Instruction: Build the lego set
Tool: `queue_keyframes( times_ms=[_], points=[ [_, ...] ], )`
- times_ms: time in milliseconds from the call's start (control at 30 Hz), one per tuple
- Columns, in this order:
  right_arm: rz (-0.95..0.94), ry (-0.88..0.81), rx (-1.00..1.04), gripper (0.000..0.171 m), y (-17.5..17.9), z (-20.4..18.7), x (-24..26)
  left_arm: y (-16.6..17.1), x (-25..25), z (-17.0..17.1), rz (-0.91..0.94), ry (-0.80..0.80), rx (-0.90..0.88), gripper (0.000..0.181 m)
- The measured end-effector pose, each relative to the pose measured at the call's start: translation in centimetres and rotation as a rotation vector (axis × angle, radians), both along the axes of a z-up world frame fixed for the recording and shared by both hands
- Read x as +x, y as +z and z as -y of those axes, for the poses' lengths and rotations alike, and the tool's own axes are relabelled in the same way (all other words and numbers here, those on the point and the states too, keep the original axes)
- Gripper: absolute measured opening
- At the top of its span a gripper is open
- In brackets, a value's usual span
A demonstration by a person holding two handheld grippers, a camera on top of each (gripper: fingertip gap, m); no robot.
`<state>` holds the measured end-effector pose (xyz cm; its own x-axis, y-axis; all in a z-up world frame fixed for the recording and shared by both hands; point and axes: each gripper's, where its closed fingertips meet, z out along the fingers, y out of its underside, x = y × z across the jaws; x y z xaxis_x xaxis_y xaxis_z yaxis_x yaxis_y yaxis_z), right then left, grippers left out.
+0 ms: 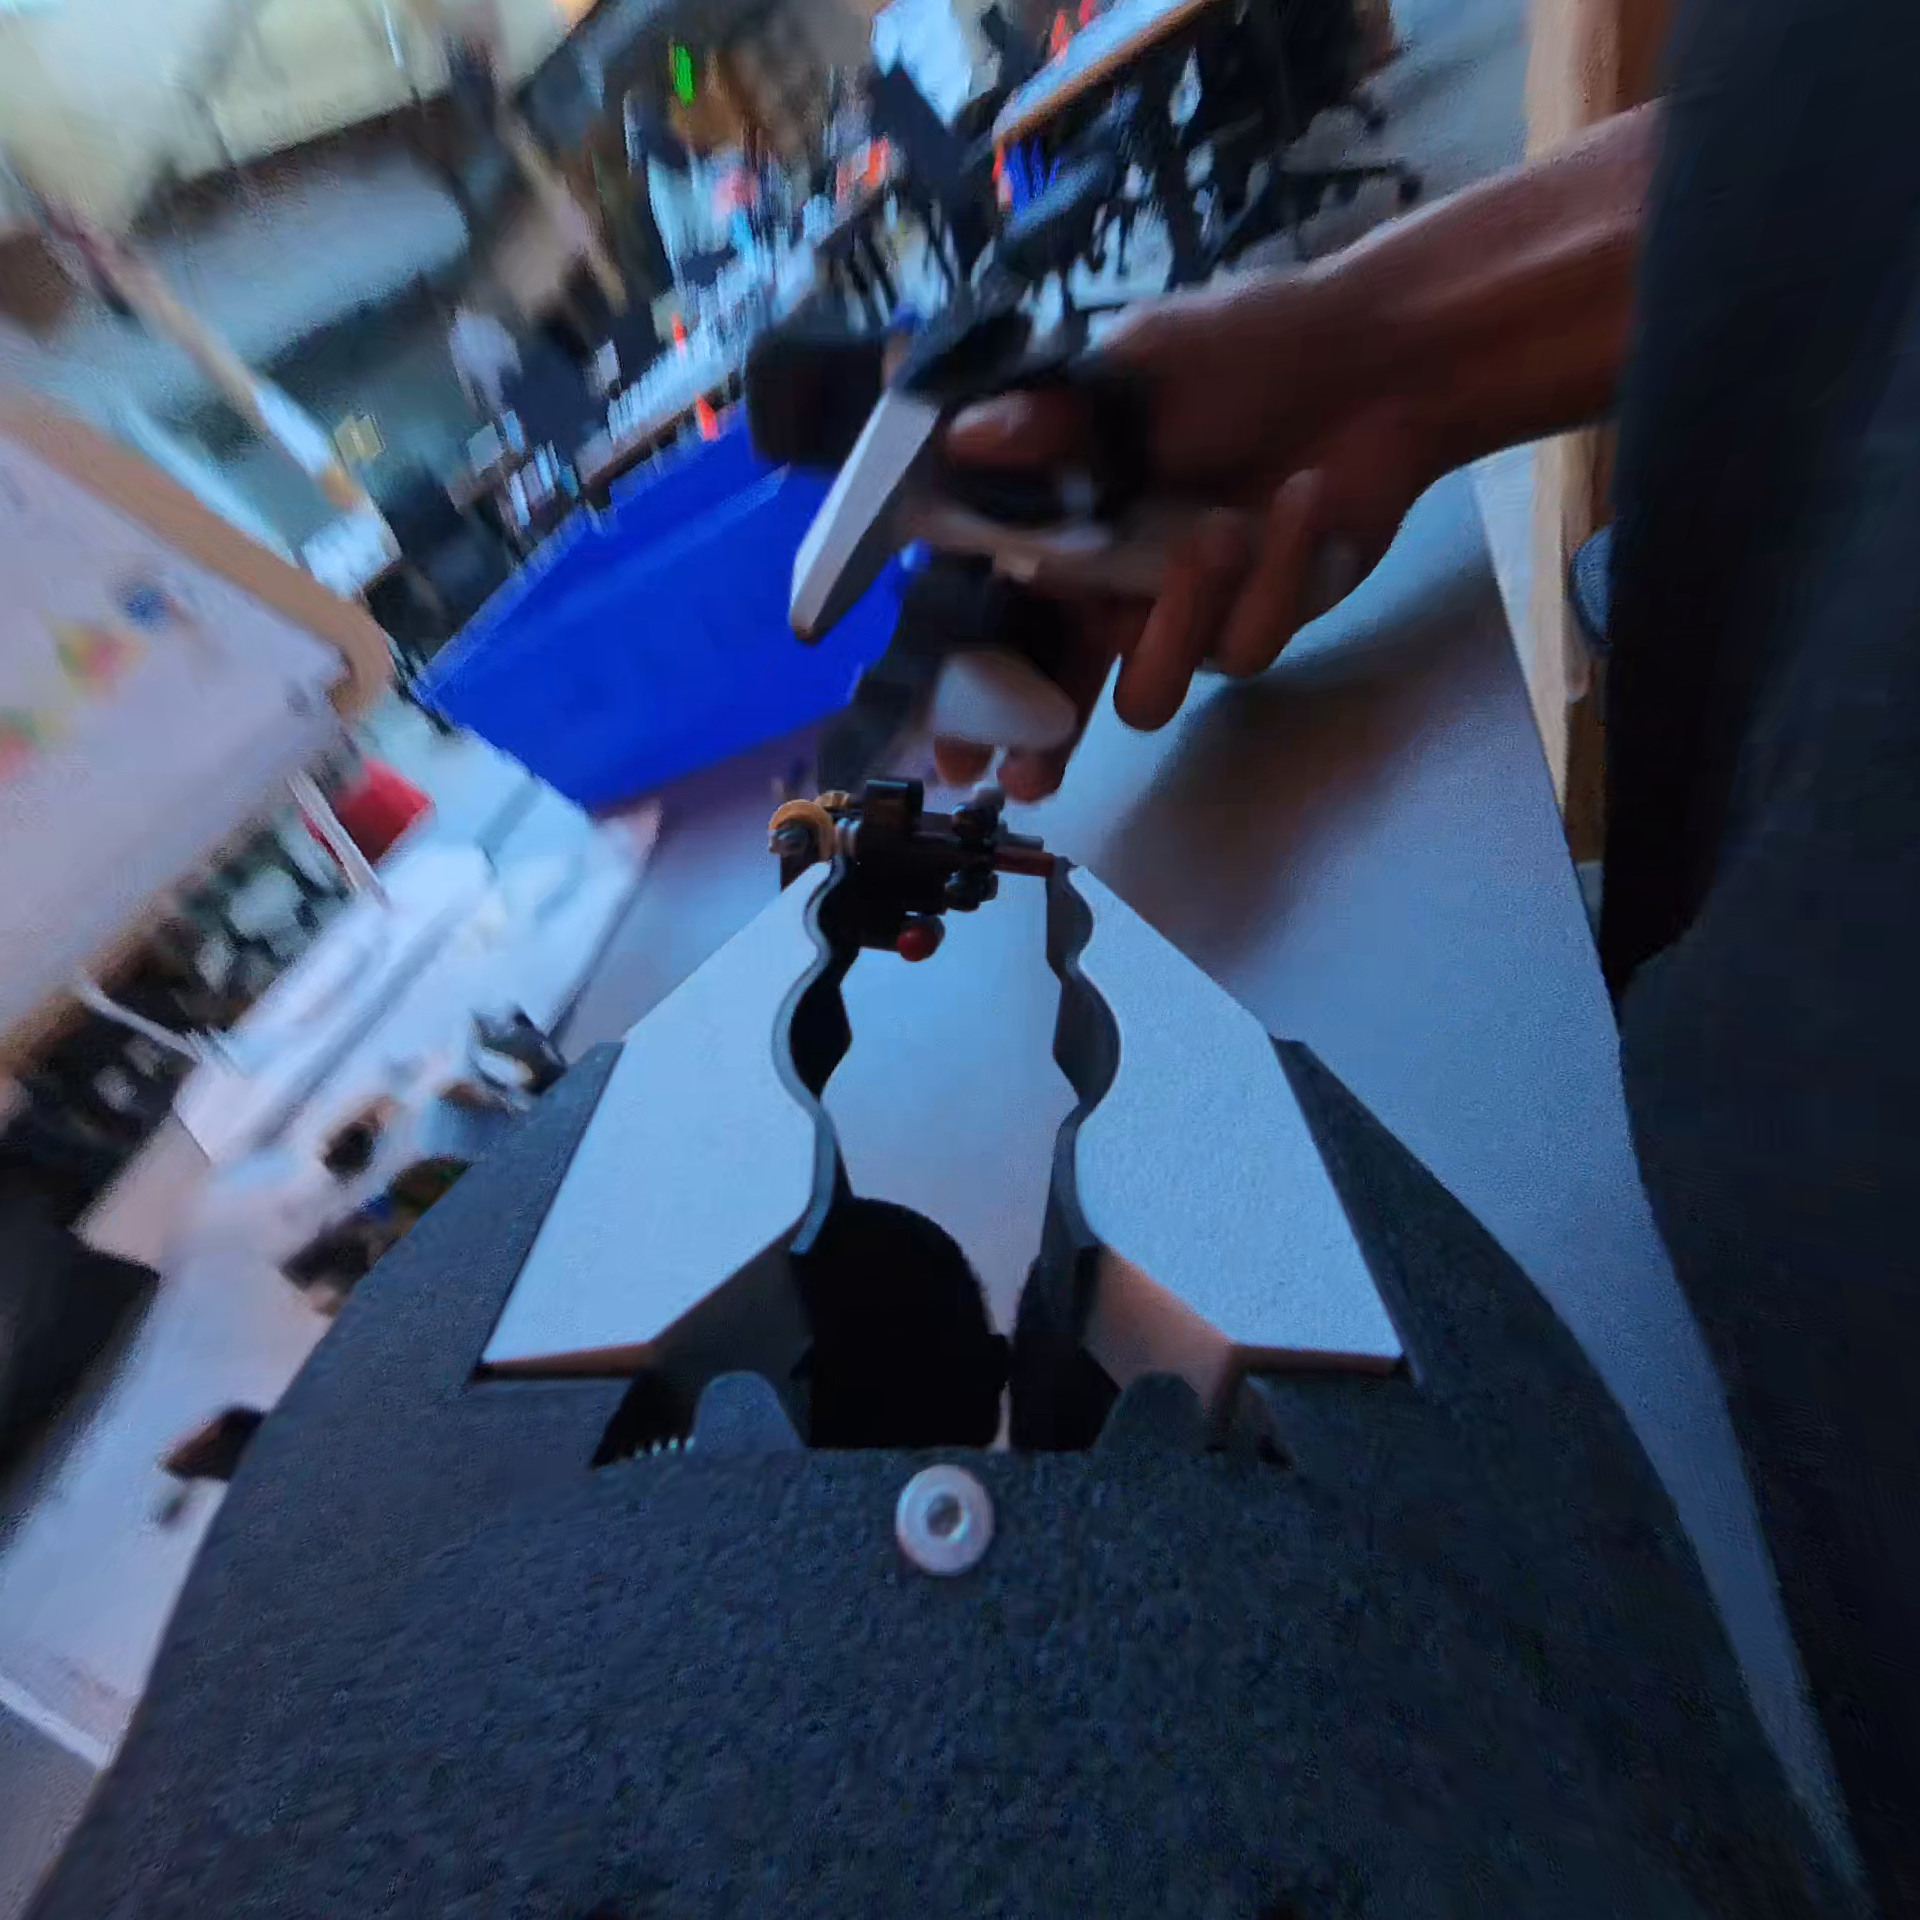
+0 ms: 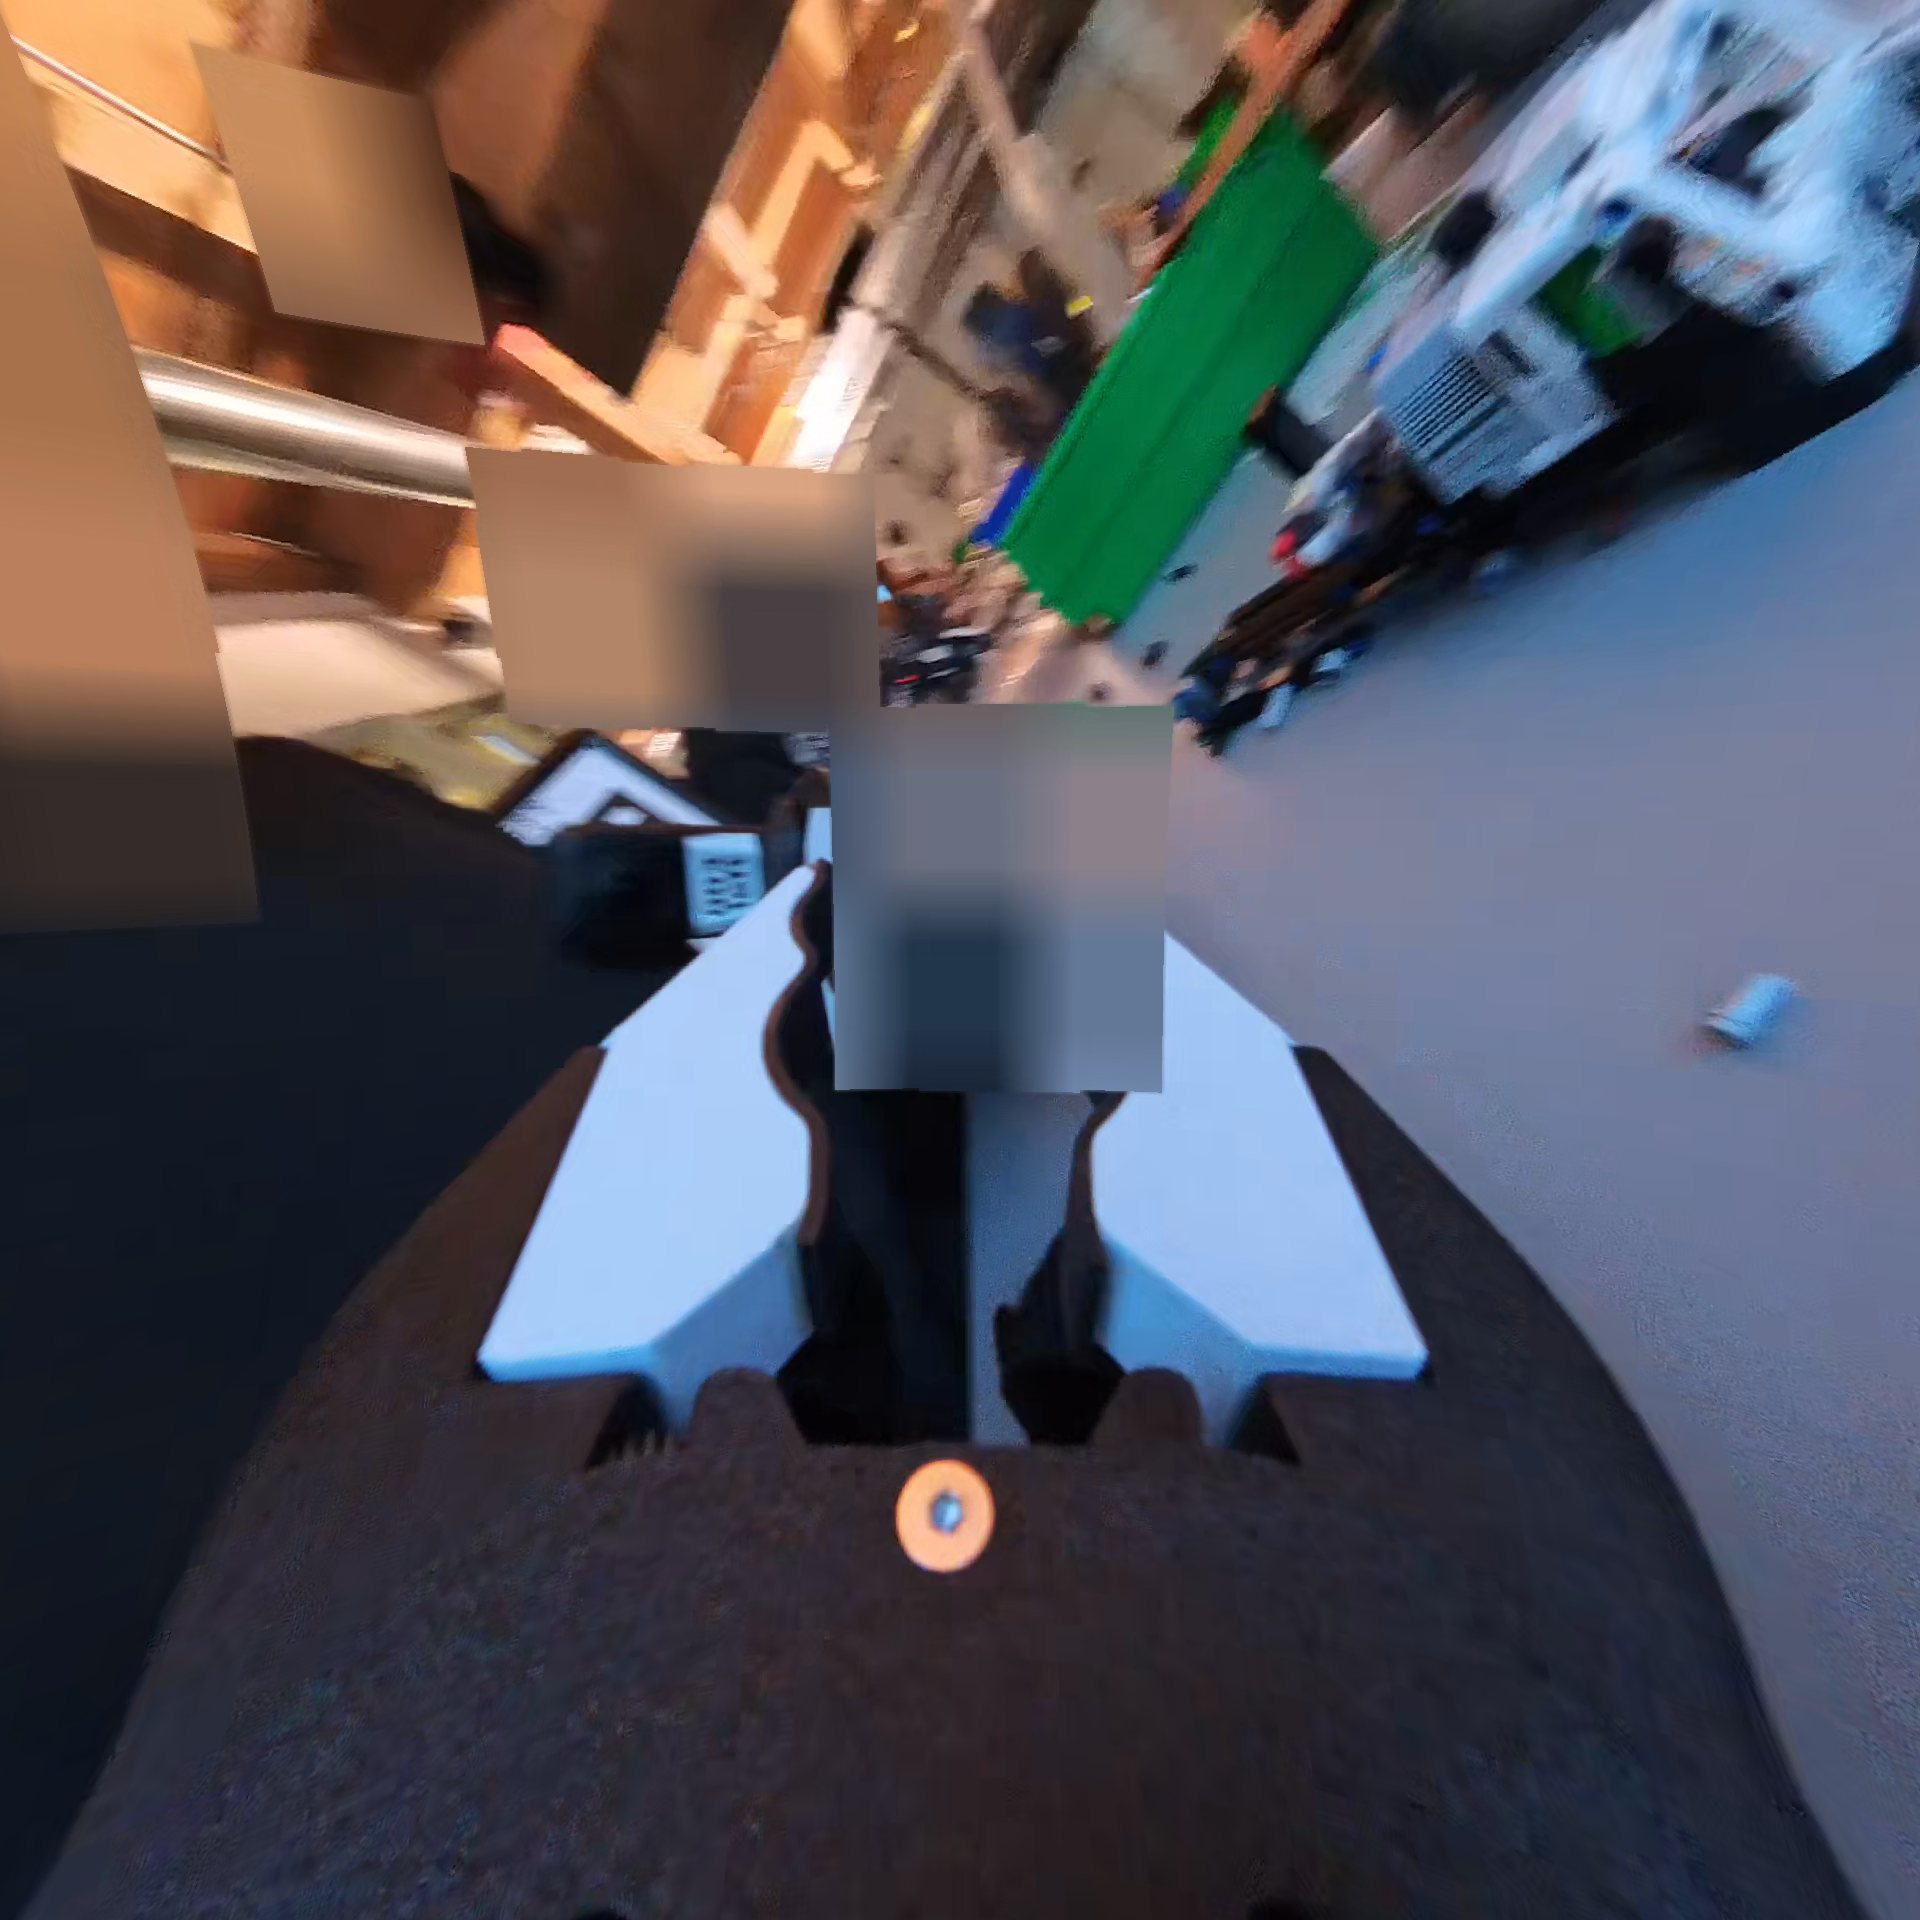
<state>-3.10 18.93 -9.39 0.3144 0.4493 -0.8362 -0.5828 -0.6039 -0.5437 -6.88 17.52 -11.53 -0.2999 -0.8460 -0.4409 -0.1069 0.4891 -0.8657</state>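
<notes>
Grey tabletop: matte and bare ahead of the left gripper, loads of free room toward the right side; its far edge runs along a wooden upright at the upper right.
Left clutter: blurry white sheets and small dark bits crowd the table's left side, so that side is tight.
Blue bin: sits past the table's far-left edge, well apart from the build.
Left gripper: white fingers clamped on a small black lego assembly right at the tips, held up off the table; it has a tan round piece on its left end and a red stud underneath.
Right gripper: seen in the left wrist view in a person's hand, just above and beyond the lego, one white finger angled down-left. In its own view a mosaic patch covers the tips, so I honestly can't tell whether it's pinching anything.
Small white piece: lies alone on the open table off to the right.
Writing: a label on a dark box in the right wrist view, too blurred to read.
</notes>
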Motion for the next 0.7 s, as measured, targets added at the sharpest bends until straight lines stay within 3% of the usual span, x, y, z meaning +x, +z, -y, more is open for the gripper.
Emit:
queue_keyframes(
  times_ms=[200,267,400,500,700],
  points=[
    [-0.324,0.392,-0.139,0.053,1.5,0.5,-2.5,3.6,-1.3,1.3,0.232,-0.232,0.13,0.033],
    [-0.343,0.465,-0.178,0.049,1.7,0.5,-3.8,3.3,-1.6,1.3,0.228,-0.27,0.166,0.034],
    [-0.327,0.49,-0.163,0.017,2.1,-0.2,-5.0,2.8,-1.9,1.0,0.202,-0.282,0.15,0.033],
    [-0.288,0.37,-0.149,0.009,1.4,-1.6,-4.2,2.0,-1.9,0.4,0.093,-0.233,0.002,0.034],
    [-0.034,0.192,-0.136,0.006,-1.7,-2.3,-3.4,-0.2,-2.2,0.4,-0.277,-0.179,-0.555,0.034]
  ],
)
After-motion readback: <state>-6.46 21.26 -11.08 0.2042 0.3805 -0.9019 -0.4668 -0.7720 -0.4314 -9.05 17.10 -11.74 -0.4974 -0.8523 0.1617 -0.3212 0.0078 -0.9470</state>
